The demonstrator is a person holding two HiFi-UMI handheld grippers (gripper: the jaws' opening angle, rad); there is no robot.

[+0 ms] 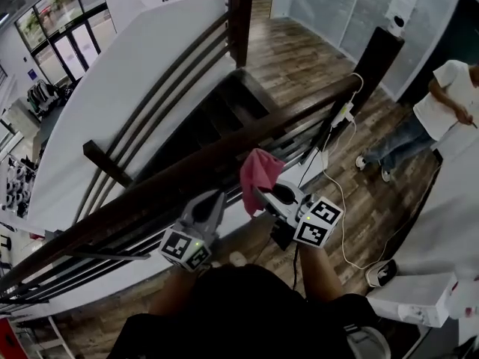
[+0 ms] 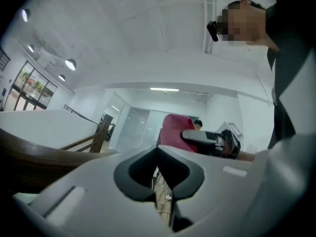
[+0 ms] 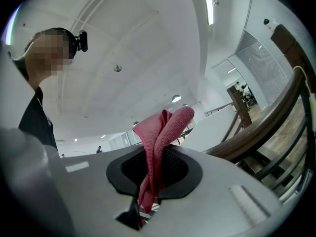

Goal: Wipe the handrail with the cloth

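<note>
A dark wooden handrail [image 1: 224, 152] runs from lower left to upper right across the head view. My right gripper [image 1: 262, 193] is shut on a pink-red cloth [image 1: 259, 172], which stands up bunched just on my side of the rail. In the right gripper view the cloth [image 3: 160, 132] rises folded from between the jaws, with the handrail [image 3: 261, 127] curving off to the right. My left gripper [image 1: 212, 203] points at the rail beside the cloth. Its jaws are shut with nothing between them [image 2: 159, 154]. From it, the cloth [image 2: 174, 130] and the handrail [image 2: 34, 154] show.
Below the rail lie thin metal bars and a stairwell [image 1: 217, 111], with a newel post [image 1: 241, 13] at the top. A person in a white shirt [image 1: 441, 103] stands at the right. A black stand [image 1: 378, 58], a white cable [image 1: 340, 200] and a white box [image 1: 415, 298] sit on the wood floor.
</note>
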